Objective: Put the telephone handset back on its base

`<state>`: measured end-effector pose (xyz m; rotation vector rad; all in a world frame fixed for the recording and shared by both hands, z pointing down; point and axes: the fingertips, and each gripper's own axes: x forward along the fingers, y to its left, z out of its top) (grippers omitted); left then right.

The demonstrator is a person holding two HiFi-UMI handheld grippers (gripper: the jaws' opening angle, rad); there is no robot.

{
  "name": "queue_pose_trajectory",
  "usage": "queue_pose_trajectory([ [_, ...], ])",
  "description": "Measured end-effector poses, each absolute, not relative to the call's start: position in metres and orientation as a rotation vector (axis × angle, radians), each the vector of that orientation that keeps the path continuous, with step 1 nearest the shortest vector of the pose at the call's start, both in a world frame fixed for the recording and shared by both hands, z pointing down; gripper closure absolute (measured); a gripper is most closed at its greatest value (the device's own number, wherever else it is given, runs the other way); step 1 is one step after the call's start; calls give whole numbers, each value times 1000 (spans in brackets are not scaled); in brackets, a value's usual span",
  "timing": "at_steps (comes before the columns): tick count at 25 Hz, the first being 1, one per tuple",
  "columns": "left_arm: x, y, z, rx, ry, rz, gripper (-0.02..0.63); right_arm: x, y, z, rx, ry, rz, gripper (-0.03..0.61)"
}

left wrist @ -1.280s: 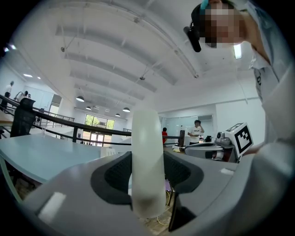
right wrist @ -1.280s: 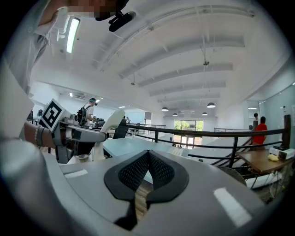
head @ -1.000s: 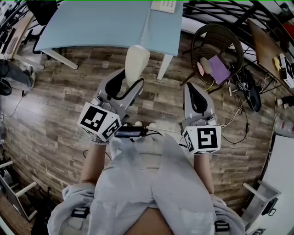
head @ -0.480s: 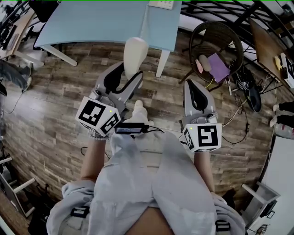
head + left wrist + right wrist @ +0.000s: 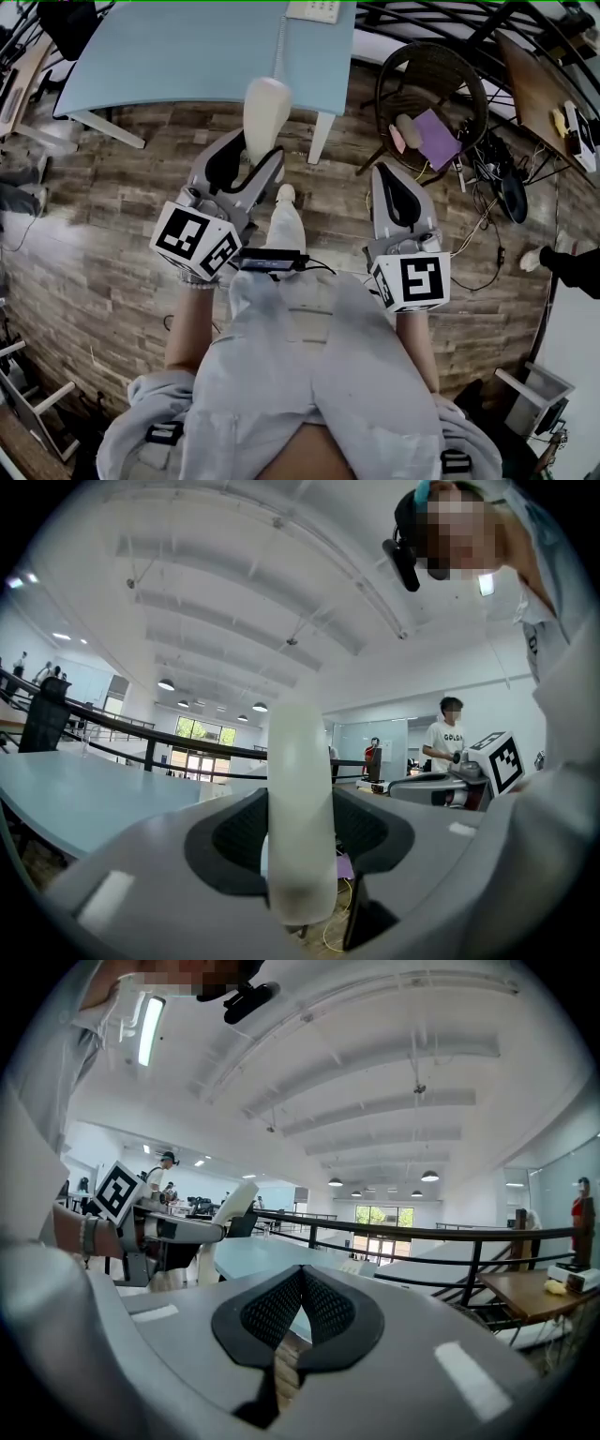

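Observation:
A cream-white telephone handset [image 5: 263, 112] stands upright in my left gripper [image 5: 250, 161], whose jaws are shut on its lower part; in the left gripper view the handset [image 5: 300, 808] fills the gap between the black pads. The telephone base [image 5: 313, 10] sits at the far edge of the light blue table [image 5: 187, 52], with a cord running down from it. My right gripper [image 5: 395, 183] is shut with nothing in it, its pads [image 5: 302, 1312] meeting at the tips. From the right gripper view the left gripper [image 5: 178, 1230] and the handset [image 5: 231, 1206] appear at the left.
A wicker chair [image 5: 431, 89] with a purple cushion stands right of the table. Cables and dark objects [image 5: 502, 178] lie on the wooden floor at the right. Black railings [image 5: 450, 19] run behind the chair. Another person [image 5: 450, 738] stands in the distance.
The view has shifted forward: the table and telephone base now lie nearer and lower in the frame. Both grippers keep their hold and spacing; the handset has moved slightly left and up.

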<state>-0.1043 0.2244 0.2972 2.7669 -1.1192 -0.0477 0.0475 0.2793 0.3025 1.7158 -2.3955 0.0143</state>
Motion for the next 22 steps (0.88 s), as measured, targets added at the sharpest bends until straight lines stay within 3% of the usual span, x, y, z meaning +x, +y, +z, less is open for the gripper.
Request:
queue_pose_trajectory([
  [22, -74, 20, 303, 2761, -976, 14, 407, 64, 71, 306, 1762, -2340, 97, 572],
])
